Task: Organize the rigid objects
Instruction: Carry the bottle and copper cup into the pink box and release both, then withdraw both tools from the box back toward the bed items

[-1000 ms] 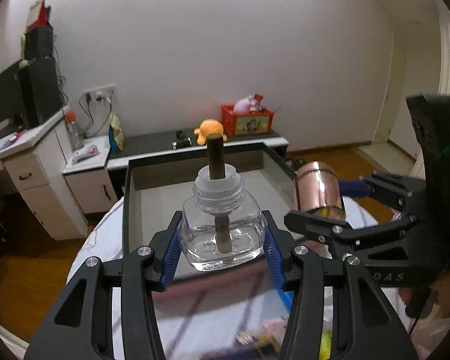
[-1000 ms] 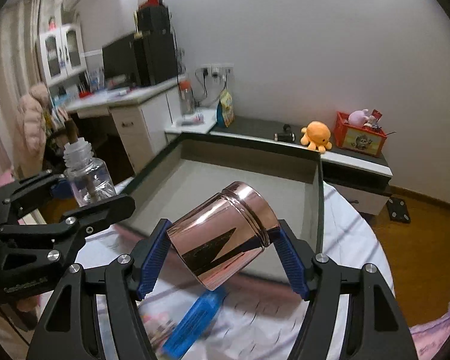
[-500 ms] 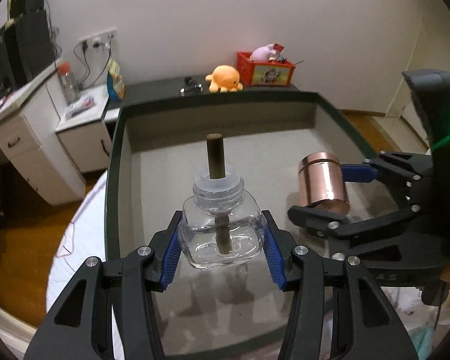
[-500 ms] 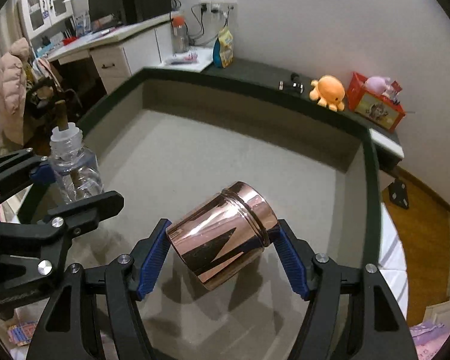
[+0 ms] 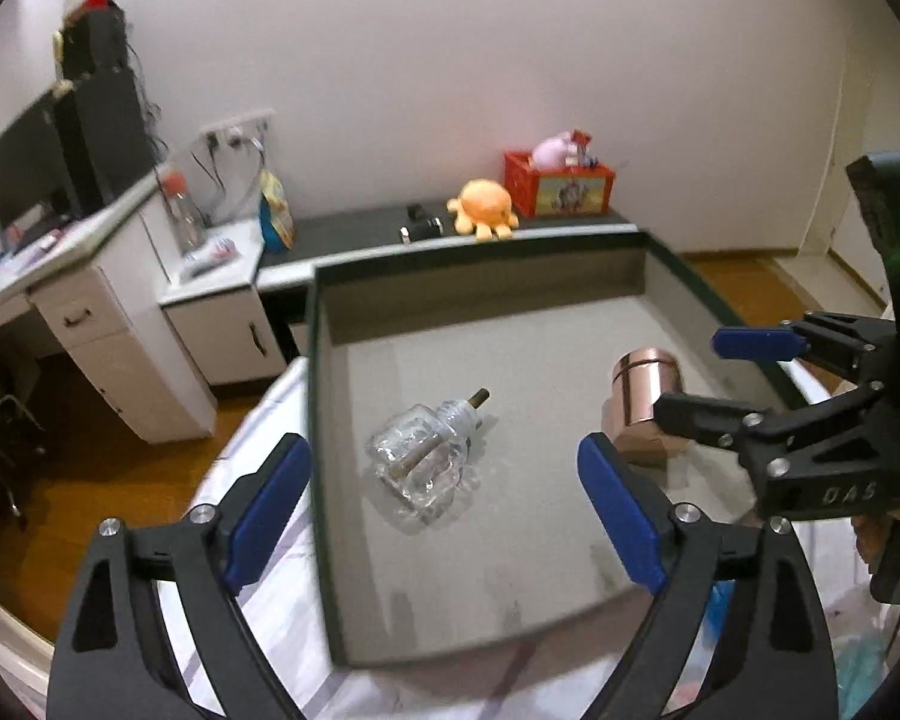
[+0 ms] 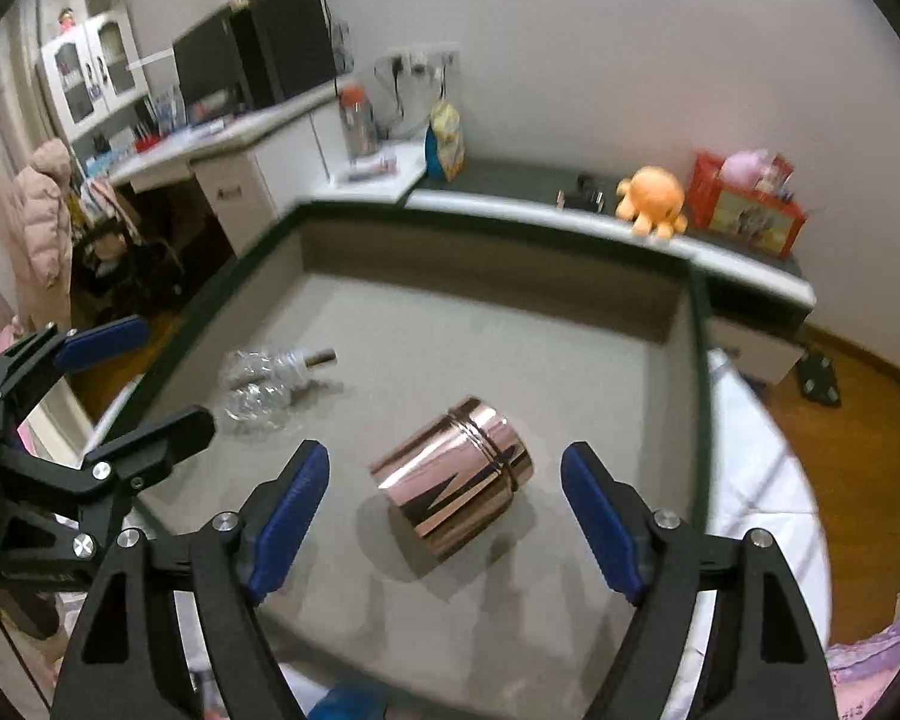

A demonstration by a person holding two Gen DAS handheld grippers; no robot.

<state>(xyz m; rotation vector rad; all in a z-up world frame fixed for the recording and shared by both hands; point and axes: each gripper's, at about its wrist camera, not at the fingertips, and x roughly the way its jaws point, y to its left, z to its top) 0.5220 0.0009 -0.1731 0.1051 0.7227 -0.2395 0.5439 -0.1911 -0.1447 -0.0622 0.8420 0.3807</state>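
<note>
I read this as the release step of a placement. Both items lie inside the grey-lined tray [image 5: 570, 612], and neither tool grips anything.

1. Left gripper [image 5: 444, 516]: fingers spread wide, nothing between the blue pads [image 5: 267, 510]. It hangs over the tray's near-left part.
2. Right gripper [image 6: 444, 519]: fingers likewise spread apart, with the copper-coloured canister [image 6: 453, 486] lying between them but clear of both pads.
3. Clear glass wick bottle [image 5: 423, 456]: it lies on its side on the tray floor, towards the left wall, with the brown wick [image 5: 480, 399] pointing at the far wall.
4. The canister is tilted in the right wrist view, while the left wrist view shows it more nearly upright. I cannot settle which from these frames. It rests right of the tray's centre, well apart from the bottle.

Next move, in my judgement: lift both tools straight up and back over the near edge so that no finger clips either item, then go for further objects on the patterned cloth [image 5: 282, 624] outside the tray. The bottle's round shoulders may let it roll if nudged.

Legible writing: "DAS" in pale letters on the right gripper body in the left wrist view. The red box [image 5: 561, 183] on the far shelf carries printing I cannot read.
</note>
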